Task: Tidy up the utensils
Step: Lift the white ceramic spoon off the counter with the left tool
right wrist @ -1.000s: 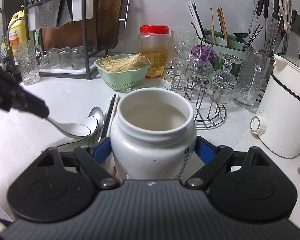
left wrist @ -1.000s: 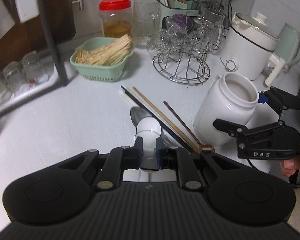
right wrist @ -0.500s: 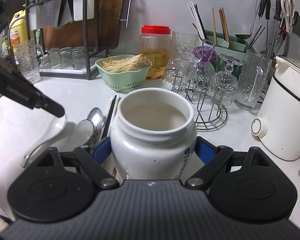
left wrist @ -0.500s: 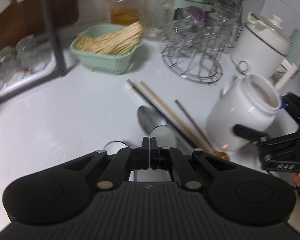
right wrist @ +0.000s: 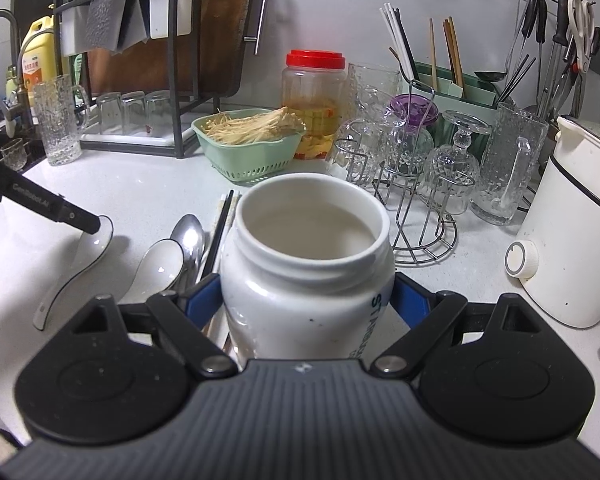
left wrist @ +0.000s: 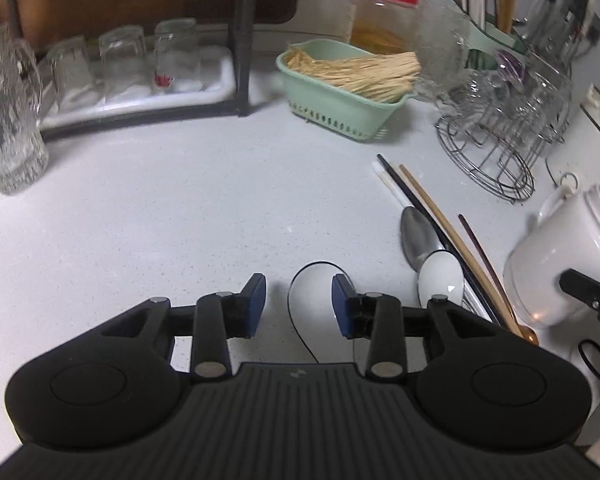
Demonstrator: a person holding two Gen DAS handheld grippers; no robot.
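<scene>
A white ceramic spoon with a black rim (left wrist: 314,296) (right wrist: 80,264) lies on the white counter. Its bowl sits between the jaws of my left gripper (left wrist: 300,308) (right wrist: 88,224), which are opening and do not press on it. To the right lie a second white spoon (left wrist: 440,276) (right wrist: 160,264), a metal spoon (left wrist: 416,232) (right wrist: 188,232) and several chopsticks (left wrist: 424,208). My right gripper (right wrist: 307,300) (left wrist: 592,296) holds the empty white jar (right wrist: 304,280) (left wrist: 560,264). Its jaws are opening slightly, with both pads still against the jar's sides.
A green basket of thin sticks (left wrist: 340,92) (right wrist: 248,152) and a red-lidded jar (right wrist: 314,96) stand at the back. A wire rack of glasses (right wrist: 412,184) and a white cooker (right wrist: 572,240) are to the right. Glasses sit under a black rack (left wrist: 140,72) at the left.
My left gripper came down to the left of the other utensils with the white spoon, laid it on the counter and opened. The right gripper and jar stayed put.
</scene>
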